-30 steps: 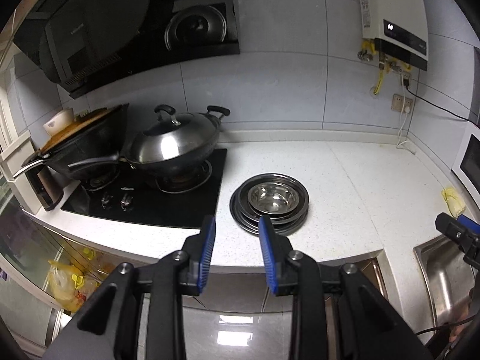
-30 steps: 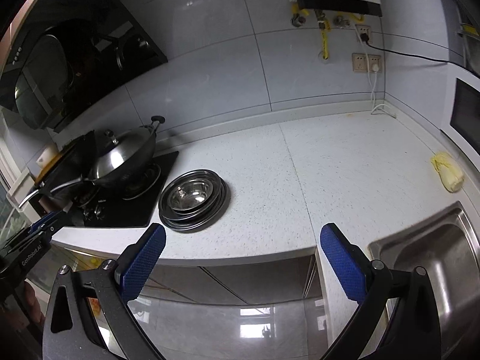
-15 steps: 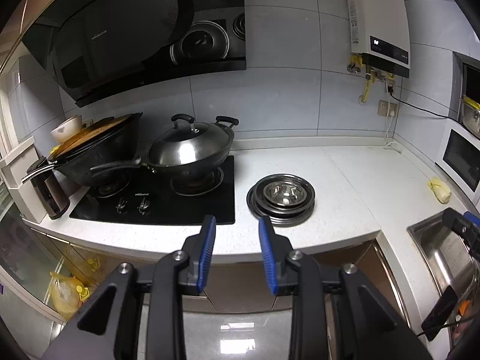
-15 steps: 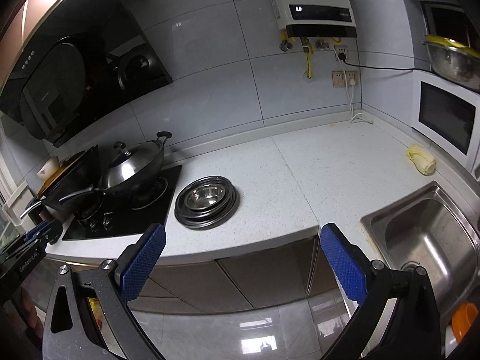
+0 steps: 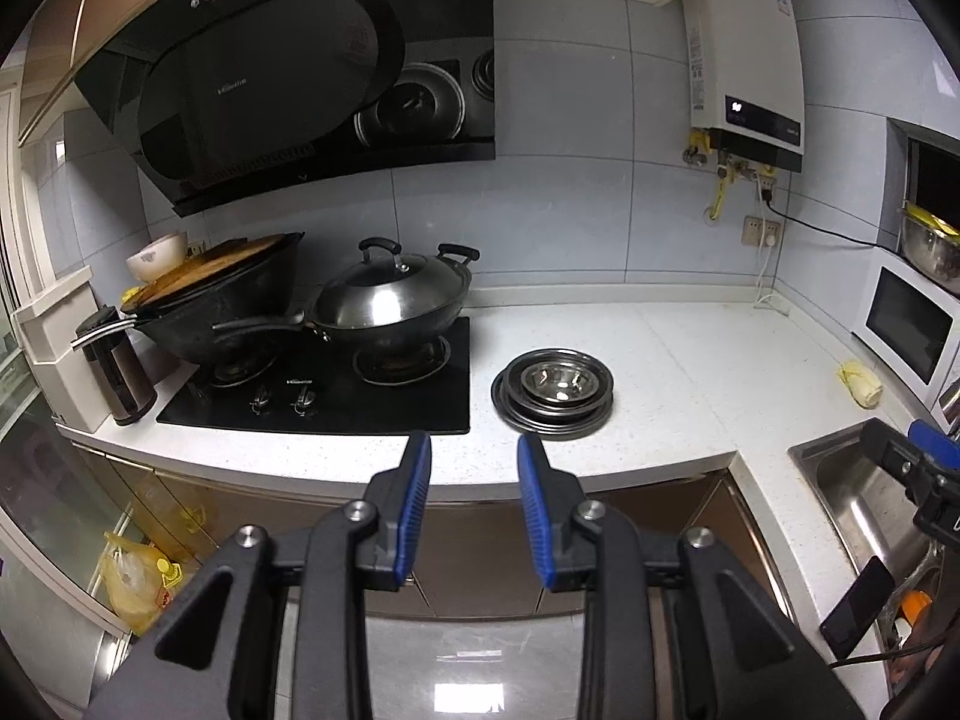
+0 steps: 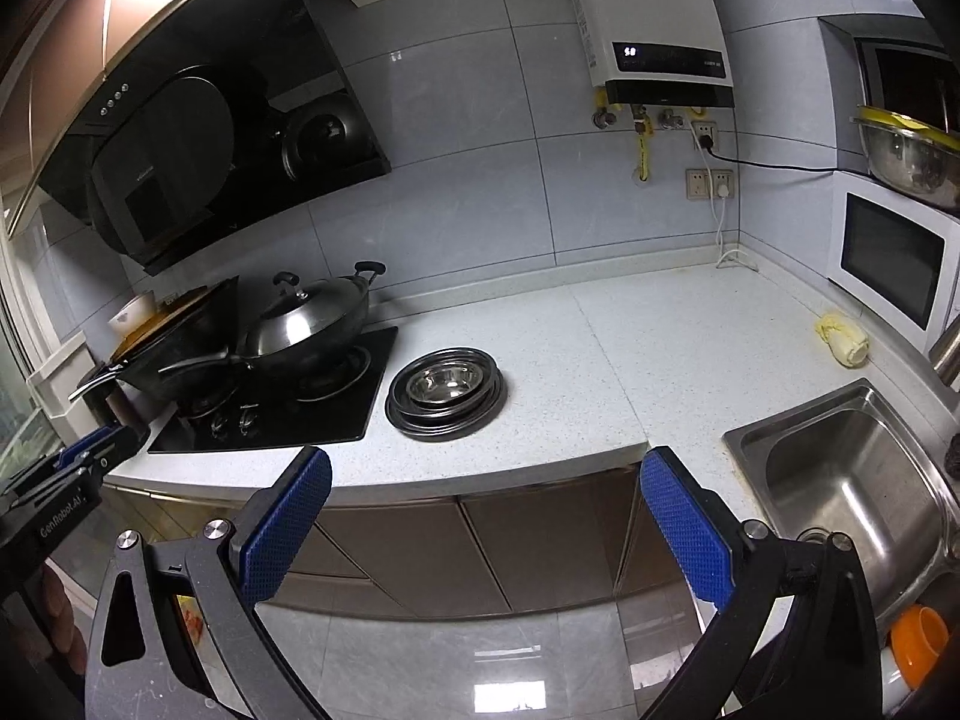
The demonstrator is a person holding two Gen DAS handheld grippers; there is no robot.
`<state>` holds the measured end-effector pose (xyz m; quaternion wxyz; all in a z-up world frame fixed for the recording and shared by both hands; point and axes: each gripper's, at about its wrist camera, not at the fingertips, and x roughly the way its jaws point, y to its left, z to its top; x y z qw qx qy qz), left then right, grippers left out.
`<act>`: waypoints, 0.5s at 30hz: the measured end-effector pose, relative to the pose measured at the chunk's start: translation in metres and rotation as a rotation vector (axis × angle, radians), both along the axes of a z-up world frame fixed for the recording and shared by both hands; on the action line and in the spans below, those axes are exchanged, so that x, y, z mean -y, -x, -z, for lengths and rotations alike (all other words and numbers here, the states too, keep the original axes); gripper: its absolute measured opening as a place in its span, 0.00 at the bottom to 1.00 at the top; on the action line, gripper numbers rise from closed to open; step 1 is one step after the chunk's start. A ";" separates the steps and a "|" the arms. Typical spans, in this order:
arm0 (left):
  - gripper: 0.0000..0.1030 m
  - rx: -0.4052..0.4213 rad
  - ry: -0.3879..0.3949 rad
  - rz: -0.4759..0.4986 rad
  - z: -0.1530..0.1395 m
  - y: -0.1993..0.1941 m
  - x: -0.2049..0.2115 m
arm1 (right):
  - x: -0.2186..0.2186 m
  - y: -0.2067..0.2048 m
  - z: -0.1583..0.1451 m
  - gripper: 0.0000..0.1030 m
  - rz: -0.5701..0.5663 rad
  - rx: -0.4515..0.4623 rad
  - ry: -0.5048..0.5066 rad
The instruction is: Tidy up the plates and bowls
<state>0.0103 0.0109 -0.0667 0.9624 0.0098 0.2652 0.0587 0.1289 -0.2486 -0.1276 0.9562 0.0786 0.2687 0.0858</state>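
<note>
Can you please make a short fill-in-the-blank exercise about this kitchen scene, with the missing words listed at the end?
1. The stack of metal plates and a bowl sits on the white ____.
2. The lidded wok rests on the black ____.
3. Both the left gripper and the right gripper hold ____.
4. The sink lies to the ____ of the stack.

Missing words: counter; stove; nothing; right

Bowl (image 5: 557, 381) in plates (image 5: 552, 414), right of hob (image 5: 336, 387)
</note>
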 end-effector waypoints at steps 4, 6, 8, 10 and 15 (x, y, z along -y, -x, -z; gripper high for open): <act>0.28 0.012 -0.001 0.003 -0.006 0.012 0.012 | 0.009 0.011 -0.001 0.99 0.005 -0.001 -0.008; 0.28 0.017 -0.001 0.008 -0.009 0.018 0.018 | 0.014 0.016 -0.003 0.99 0.008 0.005 -0.004; 0.28 0.024 -0.007 0.010 -0.012 0.022 0.024 | 0.017 0.020 -0.006 0.99 0.011 0.009 -0.001; 0.28 0.031 -0.011 0.013 -0.015 0.025 0.028 | 0.020 0.022 -0.008 0.99 0.013 0.014 -0.004; 0.28 0.037 -0.018 0.015 -0.019 0.028 0.031 | 0.022 0.025 -0.012 0.99 0.019 0.025 -0.009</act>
